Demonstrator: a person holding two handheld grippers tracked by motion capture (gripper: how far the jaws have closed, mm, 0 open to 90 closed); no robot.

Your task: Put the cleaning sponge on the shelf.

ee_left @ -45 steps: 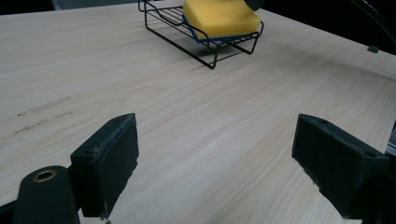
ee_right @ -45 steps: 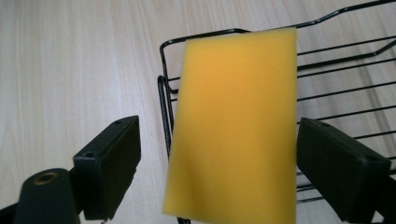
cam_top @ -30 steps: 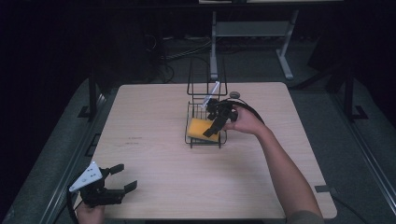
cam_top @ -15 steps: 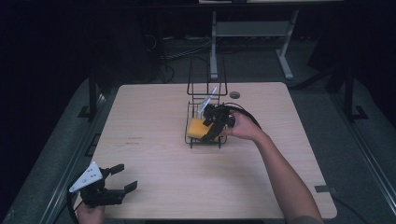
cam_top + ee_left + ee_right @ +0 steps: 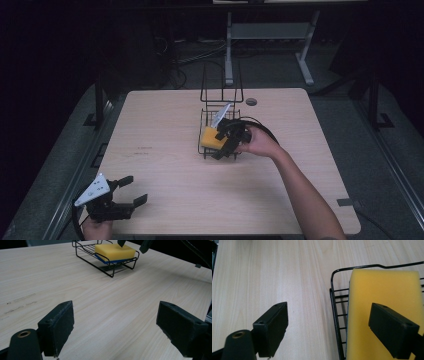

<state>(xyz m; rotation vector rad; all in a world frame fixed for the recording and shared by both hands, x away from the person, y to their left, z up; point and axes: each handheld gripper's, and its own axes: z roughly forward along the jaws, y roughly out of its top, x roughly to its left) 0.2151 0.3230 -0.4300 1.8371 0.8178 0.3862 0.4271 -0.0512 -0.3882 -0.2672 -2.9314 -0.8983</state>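
Two grippers at work on a pale wood-grain table (image 5: 165, 125). High view: left gripper (image 5: 131, 191) near the table's near-left corner, jaws spread apart, nothing between them, grey three-cornered plate on top. Right gripper (image 5: 225, 148) over the near edge of a black wire basket (image 5: 204, 131) at mid-table, jaws apart, nothing gripped. Yellow sponge (image 5: 211, 137), block-shaped, inside the basket, partly covered by the right gripper. Tall wire back frame rising from the basket's far side. Small dark round disc (image 5: 251, 101) beyond the basket on the table, well apart from it. Compared with half a second ago: right gripper shifted toward the basket's near edge; left gripper unchanged in place. Grey metal stand (image 5: 270, 35) on the dark floor beyond the table.

Left gripper view: two black blocky jaws, wide apart, above bare wood. Wire basket (image 5: 110, 266) far ahead, thin black rods, rounded corners. Sponge (image 5: 115, 251) flat inside it, yellow foam on a thin blue underlayer. Right gripper's jaw tips just above the sponge at the upper edge.

Right gripper view: jaws apart, left-hand one over bare table, right-hand one over the sponge (image 5: 384, 292). Basket rim (image 5: 334, 302) between the two. Fine porous sponge surface, straight edges.
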